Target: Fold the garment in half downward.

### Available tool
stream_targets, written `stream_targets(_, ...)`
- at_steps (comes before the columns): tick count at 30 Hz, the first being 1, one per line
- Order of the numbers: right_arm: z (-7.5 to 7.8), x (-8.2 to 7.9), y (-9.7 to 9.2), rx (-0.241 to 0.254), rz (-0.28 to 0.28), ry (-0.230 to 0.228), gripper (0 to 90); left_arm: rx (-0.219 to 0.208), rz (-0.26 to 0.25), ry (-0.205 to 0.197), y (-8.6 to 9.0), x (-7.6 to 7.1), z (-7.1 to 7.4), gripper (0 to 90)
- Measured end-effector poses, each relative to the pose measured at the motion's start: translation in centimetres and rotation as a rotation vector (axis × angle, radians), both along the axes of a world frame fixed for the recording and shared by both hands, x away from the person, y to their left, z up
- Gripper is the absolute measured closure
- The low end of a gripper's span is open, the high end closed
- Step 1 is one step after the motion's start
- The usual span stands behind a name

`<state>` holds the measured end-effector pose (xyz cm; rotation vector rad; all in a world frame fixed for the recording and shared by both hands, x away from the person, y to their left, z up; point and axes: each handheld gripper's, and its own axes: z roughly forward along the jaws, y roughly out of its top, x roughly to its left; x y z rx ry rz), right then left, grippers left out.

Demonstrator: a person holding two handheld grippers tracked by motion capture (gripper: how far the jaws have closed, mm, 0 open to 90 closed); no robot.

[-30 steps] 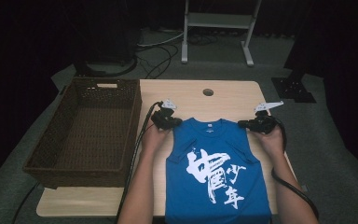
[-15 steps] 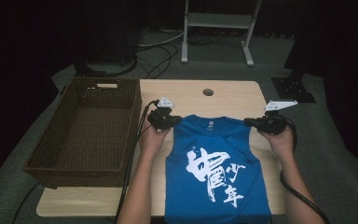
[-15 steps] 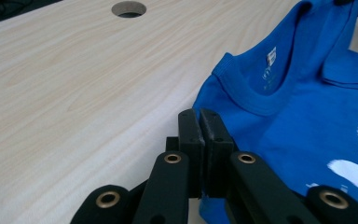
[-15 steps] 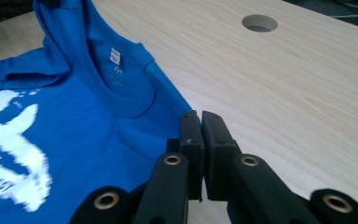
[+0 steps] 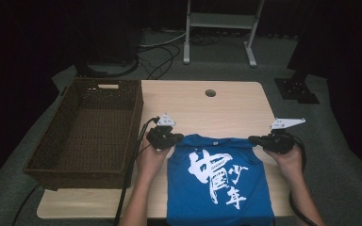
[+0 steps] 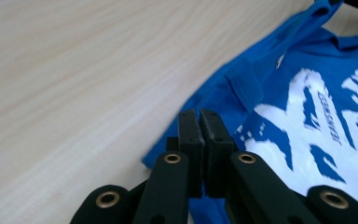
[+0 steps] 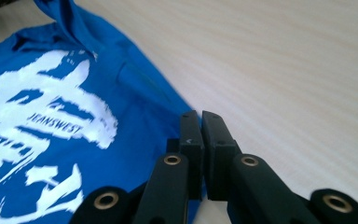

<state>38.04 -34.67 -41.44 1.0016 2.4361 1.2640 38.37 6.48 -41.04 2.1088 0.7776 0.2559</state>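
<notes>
shirt (image 5: 219,181) pulled nearer | left claw (image 5: 179,138) clamps its corner | right claw (image 5: 253,139) likewise

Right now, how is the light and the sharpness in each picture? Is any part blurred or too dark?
High view: the table is evenly lit and fairly sharp, while the room behind it falls into near black. Left gripper view: the jaws are crisp, but the white print on the blue shirt is smeared. Right gripper view: bright and soft, with blurred print edges, yet small lettering on the shirt stays readable.
</notes>
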Motion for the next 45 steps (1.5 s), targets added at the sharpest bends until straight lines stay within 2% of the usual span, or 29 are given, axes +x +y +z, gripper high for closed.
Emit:
stream_targets(2,-0.8,-0.6,0.4,-0.03,-0.002,0.025,87.7,0.009,-0.005,0.016,-0.2,-0.3,-0.6,88.1)
stream_targets(3,-1.0,-0.7,0.4,-0.035,0.0,0.028,87.6,0.03,-0.007,0.025,-0.4,-0.5,-1.1,88.1)
stream_targets(4,-1.0,-0.7,0.4,-0.035,0.0,0.028,87.6,0.03,-0.007,0.025,-0.4,-0.5,-1.1,88.1)
stream_targets(6,-1.4,-0.8,0.7,-0.078,-0.005,0.036,87.6,0.058,-0.007,0.038,-0.7,-0.6,-1.7,88.0)
stream_targets(8,-1.7,-0.8,0.9,-0.102,-0.008,0.043,87.6,0.069,-0.007,0.039,-0.8,-0.6,-2.0,88.0)
stream_targets(15,-2.1,-0.8,1.0,-0.103,-0.015,0.032,87.6,0.085,0.003,0.037,-1.0,-0.5,-2.0,87.9)
stream_targets(19,-2.1,-0.5,1.2,-0.11,-0.021,0.018,87.4,0.08,0.013,0.046,-1.1,0.0,-2.0,87.9)
stream_targets(28,-2.4,2.0,1.7,-0.099,-0.062,-0.017,87.3,0.076,0.044,0.05,-0.9,2.8,-2.0,87.9)
stream_targets(34,-2.8,4.3,1.5,-0.048,-0.088,-0.016,87.3,0.1,0.048,0.043,-1.0,5.0,-1.9,87.9)
stream_targets(40,-3.0,6.6,1.6,-0.022,-0.102,-0.011,87.3,0.127,0.07,0.008,-1.0,6.9,-1.9,87.9)
stream_targets(43,-3.0,7.3,1.8,-0.018,-0.113,-0.011,87.3,0.156,0.078,-0.02,-1.2,7.2,-1.8,87.9)
stream_targets(45,-3.0,7.3,1.9,-0.022,-0.119,-0.012,87.4,0.156,0.082,-0.032,-1.2,7.0,-1.9,88.0)
